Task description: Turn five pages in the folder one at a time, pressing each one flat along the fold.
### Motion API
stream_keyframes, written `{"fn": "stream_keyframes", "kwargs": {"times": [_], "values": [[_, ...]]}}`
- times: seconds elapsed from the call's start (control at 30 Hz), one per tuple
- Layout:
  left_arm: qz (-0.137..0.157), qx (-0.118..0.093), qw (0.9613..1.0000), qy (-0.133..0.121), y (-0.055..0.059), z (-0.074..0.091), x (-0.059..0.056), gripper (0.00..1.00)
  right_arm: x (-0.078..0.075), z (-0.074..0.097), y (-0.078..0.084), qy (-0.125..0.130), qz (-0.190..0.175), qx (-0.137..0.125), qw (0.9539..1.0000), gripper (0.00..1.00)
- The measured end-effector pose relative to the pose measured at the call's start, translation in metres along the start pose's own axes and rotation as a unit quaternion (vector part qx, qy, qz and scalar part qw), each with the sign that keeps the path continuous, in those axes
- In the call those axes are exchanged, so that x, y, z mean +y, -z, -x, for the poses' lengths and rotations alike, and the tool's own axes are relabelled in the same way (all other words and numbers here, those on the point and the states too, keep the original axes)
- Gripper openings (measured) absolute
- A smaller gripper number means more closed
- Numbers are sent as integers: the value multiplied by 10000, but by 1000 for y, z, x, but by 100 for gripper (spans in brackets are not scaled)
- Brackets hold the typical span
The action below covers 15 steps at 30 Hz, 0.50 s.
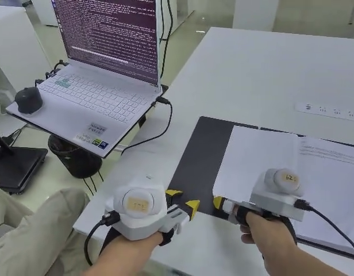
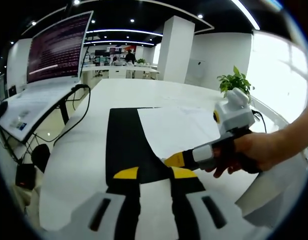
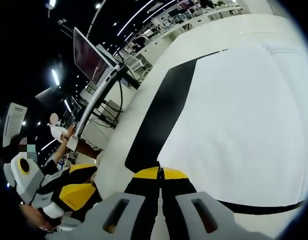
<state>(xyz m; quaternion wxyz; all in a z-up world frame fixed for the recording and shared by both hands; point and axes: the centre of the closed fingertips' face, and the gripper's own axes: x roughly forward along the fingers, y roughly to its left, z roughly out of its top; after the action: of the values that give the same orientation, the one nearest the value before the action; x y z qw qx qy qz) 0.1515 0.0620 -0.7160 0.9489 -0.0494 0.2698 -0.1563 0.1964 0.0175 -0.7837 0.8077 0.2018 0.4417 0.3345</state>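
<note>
The black folder (image 1: 200,155) lies open on the white table, with a white page (image 1: 263,161) over its left half and a printed page (image 1: 338,172) to the right. My right gripper (image 1: 219,202) is shut, its yellow tips at the near left corner of the white page (image 3: 244,115). Whether the sheet is pinched between them, I cannot tell. In the right gripper view those tips (image 3: 160,173) meet over the black cover (image 3: 164,110). My left gripper (image 1: 183,199) is open just left of the folder's near corner, holding nothing. Its tips (image 2: 155,173) point at the cover (image 2: 124,135), and the right gripper (image 2: 175,160) comes in from the right.
A laptop (image 1: 102,86) with a mouse (image 1: 29,99) sits on a raised stand left of the table, its cable (image 1: 160,132) hanging by the table edge. A white power strip (image 1: 329,110) lies beyond the folder. The table's near edge runs just below both grippers.
</note>
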Motion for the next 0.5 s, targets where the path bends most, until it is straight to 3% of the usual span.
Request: {"fn": "stream_keyframes", "kwargs": {"times": [0.5], "values": [[20, 112, 9999, -24, 6, -3, 3, 21, -4, -7, 4, 36, -42, 0, 10000, 0]]}}
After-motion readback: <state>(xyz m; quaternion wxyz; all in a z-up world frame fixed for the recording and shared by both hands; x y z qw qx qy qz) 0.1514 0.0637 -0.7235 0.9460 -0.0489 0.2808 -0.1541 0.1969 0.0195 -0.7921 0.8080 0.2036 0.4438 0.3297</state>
